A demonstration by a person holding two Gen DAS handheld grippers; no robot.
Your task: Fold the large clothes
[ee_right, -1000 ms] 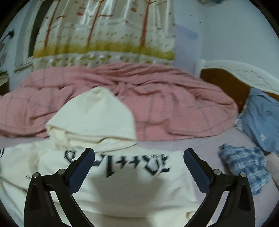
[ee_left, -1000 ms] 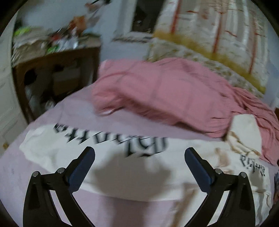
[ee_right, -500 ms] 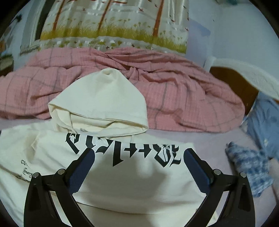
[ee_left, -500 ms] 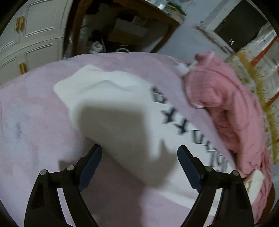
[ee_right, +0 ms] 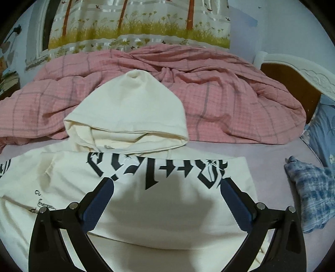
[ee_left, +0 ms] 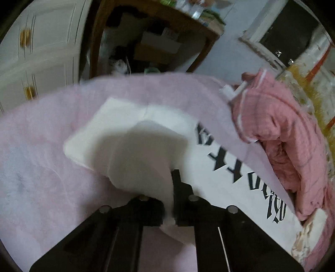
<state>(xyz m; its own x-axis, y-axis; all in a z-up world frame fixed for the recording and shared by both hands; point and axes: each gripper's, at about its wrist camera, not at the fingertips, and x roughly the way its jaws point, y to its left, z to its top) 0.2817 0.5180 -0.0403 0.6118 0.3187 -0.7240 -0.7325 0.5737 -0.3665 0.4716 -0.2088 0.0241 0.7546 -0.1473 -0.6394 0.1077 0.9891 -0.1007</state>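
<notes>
Cream hoodie (ee_right: 129, 108), black lettering; pink checked quilt (ee_right: 230, 100); lilac sheet (ee_left: 41, 167); blue-plaid garment (ee_right: 309, 192).

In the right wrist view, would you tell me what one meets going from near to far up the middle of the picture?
Right gripper with open jaws → cream hoodie body with black lettering → hoodie hood → pink checked quilt → tree-print curtain.

Left wrist view: the left finger of the left gripper (ee_left: 170, 200) is hidden under a fold of the hoodie (ee_left: 134, 154). Shelf clutter (ee_left: 194, 12) at upper centre is blurred. Right wrist view: the hoodie's left side is cut off at the frame edge; small print (ee_right: 43, 206) at lower left is unreadable.
</notes>
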